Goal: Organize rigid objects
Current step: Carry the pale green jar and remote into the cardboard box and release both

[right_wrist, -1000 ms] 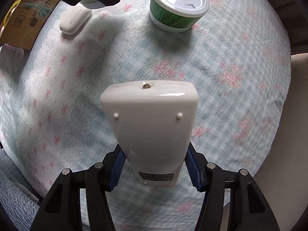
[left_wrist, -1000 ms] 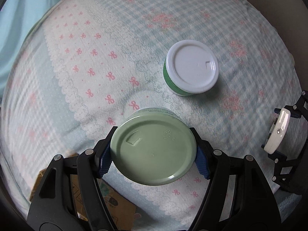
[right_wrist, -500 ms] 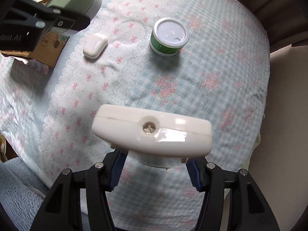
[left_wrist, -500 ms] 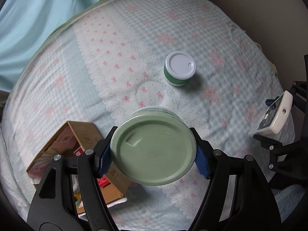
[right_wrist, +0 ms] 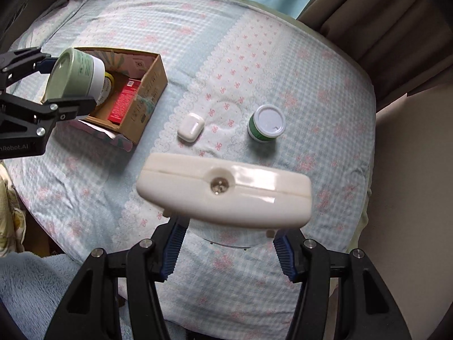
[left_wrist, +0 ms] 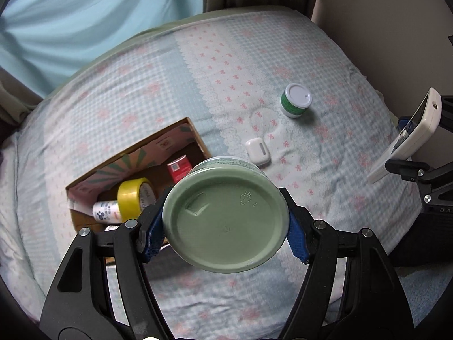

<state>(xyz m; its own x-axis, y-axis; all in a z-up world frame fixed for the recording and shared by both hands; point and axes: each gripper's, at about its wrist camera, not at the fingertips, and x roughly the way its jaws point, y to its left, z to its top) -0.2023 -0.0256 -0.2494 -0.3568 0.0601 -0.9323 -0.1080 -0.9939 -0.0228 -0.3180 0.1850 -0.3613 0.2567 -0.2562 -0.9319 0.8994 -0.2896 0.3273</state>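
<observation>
My left gripper (left_wrist: pixel 225 226) is shut on a pale green jar (left_wrist: pixel 226 218), held high above the bed beside the open cardboard box (left_wrist: pixel 195 130). It also shows in the right wrist view (right_wrist: pixel 75 73), above the box (right_wrist: pixel 147 99). My right gripper (right_wrist: pixel 226 243) is shut on a white remote control (right_wrist: pixel 223 189), held high over the bed; the remote also shows in the left wrist view (left_wrist: pixel 407 138). A small green jar with a white lid (right_wrist: pixel 267 123) and a white earbud case (right_wrist: pixel 191 127) lie on the bedspread.
The box holds a yellow tape roll (left_wrist: pixel 133 201), a red pack (left_wrist: pixel 178 167) and a white bottle (left_wrist: pixel 106 212). The bed (left_wrist: pixel 141 85) has a checked floral cover. Curtains (right_wrist: pixel 382 22) hang behind. A blue fleece blanket (right_wrist: pixel 36 283) lies at the near edge.
Both grippers have risen well above the bed with their objects. The left gripper has moved toward the box, which has come into full view. The remote has tilted end-on.
</observation>
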